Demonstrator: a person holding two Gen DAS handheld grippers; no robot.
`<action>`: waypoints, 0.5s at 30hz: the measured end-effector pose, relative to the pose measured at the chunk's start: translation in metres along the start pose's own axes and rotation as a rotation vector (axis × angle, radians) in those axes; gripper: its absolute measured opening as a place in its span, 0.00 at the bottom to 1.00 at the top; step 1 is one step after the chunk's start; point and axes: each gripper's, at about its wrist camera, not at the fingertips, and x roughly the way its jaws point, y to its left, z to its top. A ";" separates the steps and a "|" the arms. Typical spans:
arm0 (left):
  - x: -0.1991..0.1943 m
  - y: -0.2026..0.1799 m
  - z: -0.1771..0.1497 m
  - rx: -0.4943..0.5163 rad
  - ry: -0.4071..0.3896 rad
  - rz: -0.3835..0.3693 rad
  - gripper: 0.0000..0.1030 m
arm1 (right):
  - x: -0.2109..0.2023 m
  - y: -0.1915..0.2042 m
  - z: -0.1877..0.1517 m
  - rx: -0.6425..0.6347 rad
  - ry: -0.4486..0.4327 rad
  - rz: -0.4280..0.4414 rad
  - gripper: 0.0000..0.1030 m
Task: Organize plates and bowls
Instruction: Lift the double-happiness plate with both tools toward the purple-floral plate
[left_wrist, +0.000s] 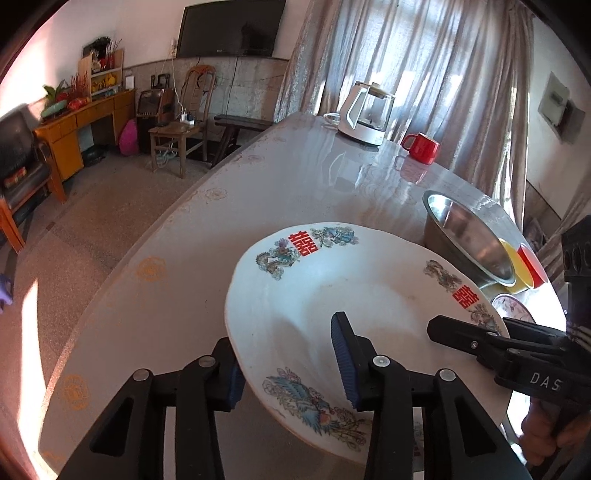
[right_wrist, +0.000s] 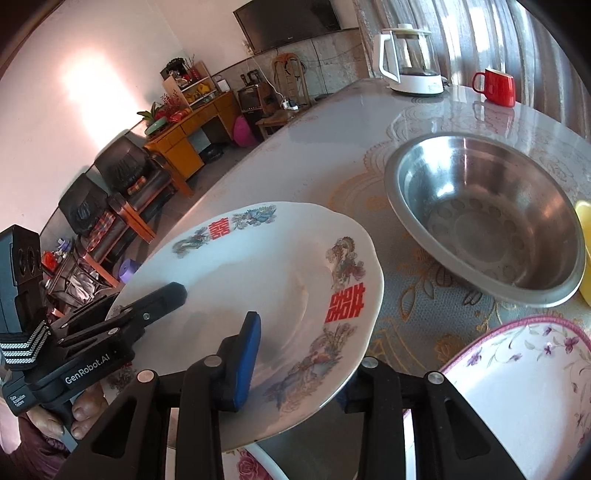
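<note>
Fingers (left_wrist: 345, 363) of the left gripper (left_wrist: 291, 365) stand either side of the near rim of the white dragon-and-phoenix plate (left_wrist: 332, 295), one blue pad above the plate's face and the other below its edge, narrowed onto the rim so that it is pinched between them; fingers (right_wrist: 245, 363) of the right gripper (right_wrist: 295, 369) close on the opposite rim of the same plate (right_wrist: 258, 280) in the same way, one pad on the upper face and the other under the rim and mostly hidden; both pairs grip the plate, which is tilted and lifted clear of the surface (left_wrist: 258, 192); in the right wrist view a hand (right_wrist: 81, 410) holds the left tool's handle at lower left; the steel bowl (right_wrist: 484, 218) sits empty on the patterned cloth just beyond the plate's far edge, apart from it; a yellow bowl (left_wrist: 515, 267) lies behind the steel one, with a red bowl (left_wrist: 532, 266) beside it; a floral plate with a pink rim (right_wrist: 524, 387) rests on the surface near the right gripper, partly beneath the raised plate's edge; well apart at the far end stand a white kettle (left_wrist: 365, 114) and a red mug (left_wrist: 423, 147)
</note>
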 end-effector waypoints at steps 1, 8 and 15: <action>-0.003 0.000 -0.001 -0.003 -0.007 -0.007 0.40 | -0.002 0.001 -0.002 -0.001 -0.003 0.001 0.32; -0.019 -0.004 -0.007 -0.004 -0.046 0.002 0.40 | -0.013 0.003 -0.005 -0.013 -0.043 0.010 0.32; -0.046 -0.021 -0.013 0.023 -0.096 0.011 0.40 | -0.038 0.002 -0.017 -0.009 -0.086 0.032 0.32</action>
